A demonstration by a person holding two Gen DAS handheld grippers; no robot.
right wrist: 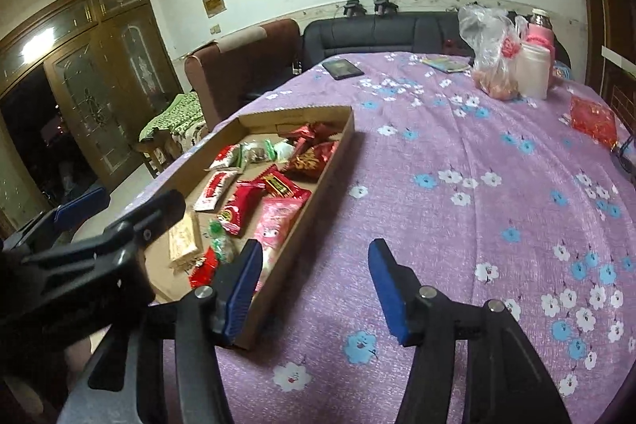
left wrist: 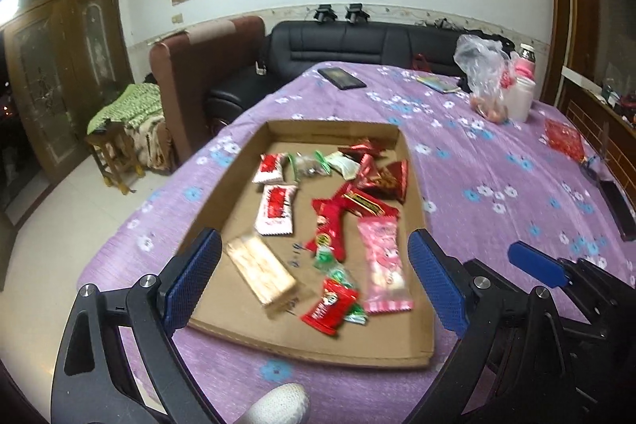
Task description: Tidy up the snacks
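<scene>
A purple flowered tablecloth [right wrist: 457,153] carries a shallow cardboard tray [left wrist: 222,193], its long axis running away from the person. The left gripper [left wrist: 314,279] hangs over the tray's near end, fingers spread wide and empty — clearly the nearer one; the right gripper [right wrist: 314,289], also wide open and empty, sits off the tray's right wall. Inside lie mixed wrapped snacks [left wrist: 338,205] — a tan wafer bar [left wrist: 260,271] and pink packet [left wrist: 383,261] nearest the left fingers.

I can read no text for certain on anything before me. The red snack wrappers [left wrist: 274,203] in my cardboard tray [left wrist: 222,193] carry printed characters, but they are too blurred to make out.
</scene>
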